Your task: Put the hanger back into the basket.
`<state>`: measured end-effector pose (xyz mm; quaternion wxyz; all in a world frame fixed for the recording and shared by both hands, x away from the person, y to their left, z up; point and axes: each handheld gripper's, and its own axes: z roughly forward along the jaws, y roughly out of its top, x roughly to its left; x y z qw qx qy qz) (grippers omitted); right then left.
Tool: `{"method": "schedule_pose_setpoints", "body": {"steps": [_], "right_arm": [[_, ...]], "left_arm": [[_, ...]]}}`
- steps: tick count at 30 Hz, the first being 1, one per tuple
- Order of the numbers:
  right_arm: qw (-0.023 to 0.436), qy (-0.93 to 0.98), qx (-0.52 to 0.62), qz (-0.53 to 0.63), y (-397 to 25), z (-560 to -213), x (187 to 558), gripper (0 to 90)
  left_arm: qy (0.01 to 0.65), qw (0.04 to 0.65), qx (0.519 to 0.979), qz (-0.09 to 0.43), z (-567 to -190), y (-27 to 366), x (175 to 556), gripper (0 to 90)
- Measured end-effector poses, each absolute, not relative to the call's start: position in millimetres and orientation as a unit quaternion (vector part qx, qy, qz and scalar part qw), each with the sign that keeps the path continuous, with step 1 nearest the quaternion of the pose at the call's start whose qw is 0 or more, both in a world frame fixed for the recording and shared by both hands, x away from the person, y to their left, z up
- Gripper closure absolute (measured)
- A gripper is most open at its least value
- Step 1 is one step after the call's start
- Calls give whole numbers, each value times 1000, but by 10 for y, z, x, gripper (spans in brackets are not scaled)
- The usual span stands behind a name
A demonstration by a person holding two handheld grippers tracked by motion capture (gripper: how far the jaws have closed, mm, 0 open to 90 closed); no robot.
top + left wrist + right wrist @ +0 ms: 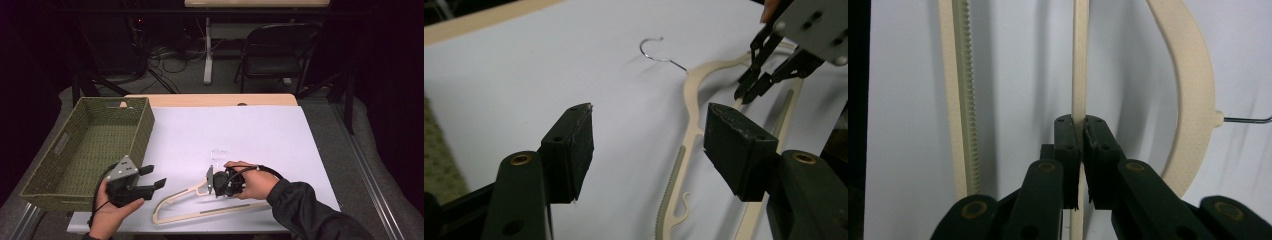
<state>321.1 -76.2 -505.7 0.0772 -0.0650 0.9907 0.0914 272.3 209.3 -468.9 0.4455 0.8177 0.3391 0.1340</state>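
Cream plastic: the hanger (200, 200) is a thin, flat, pale frame with a curved shoulder, a straight lower bar and a toothed strip along one bar; a thin bright wire hook (218, 152) rises from its neck.
Place of hanger: it lies flat on the white sheet (250, 135), near the front edge of the bench, a little toward the left front corner.
Right gripper (1081, 131): its black fingers are clenched on one thin straight bar of the hanger, the bar pinched between the two pads.
Left gripper (649, 137): its fingers (574, 145) are released and stand wide apart, above the sheet, just beside the left end of the hanger and touching nothing.
Basket (145, 125): woven, olive green, rectangular, with a slot handle in its side wall; it stands at the left edge of the bench and looks empty.
Step in hand: I judge that the grasp on the hanger is made and the lift is not yet begun.
Next move: probably to raise the hanger and carry it left to the basket; the frame is long and light, so it may swing in a one-point hold, and the free gripper could take the other end.
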Motion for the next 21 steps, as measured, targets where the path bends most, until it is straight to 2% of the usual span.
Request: {"method": "schedule_pose_setpoints", "body": {"steps": [4,7,18,21], "right_arm": [[86,990,-69,93,-774,-5027,3188,854],[87,989,-67,96,-783,-5002,3163,855],[107,987,-77,97,-800,-4990,3162,854],[109,986,-79,96,-790,-4988,3155,854]], "left_arm": [[316,442,832,113,-4762,1912,2835,367],[295,437,845,88,-4807,1791,2919,399],[303,393,868,-6,-4997,1548,3171,399],[303,379,875,-12,-5043,1464,3201,393]]}}
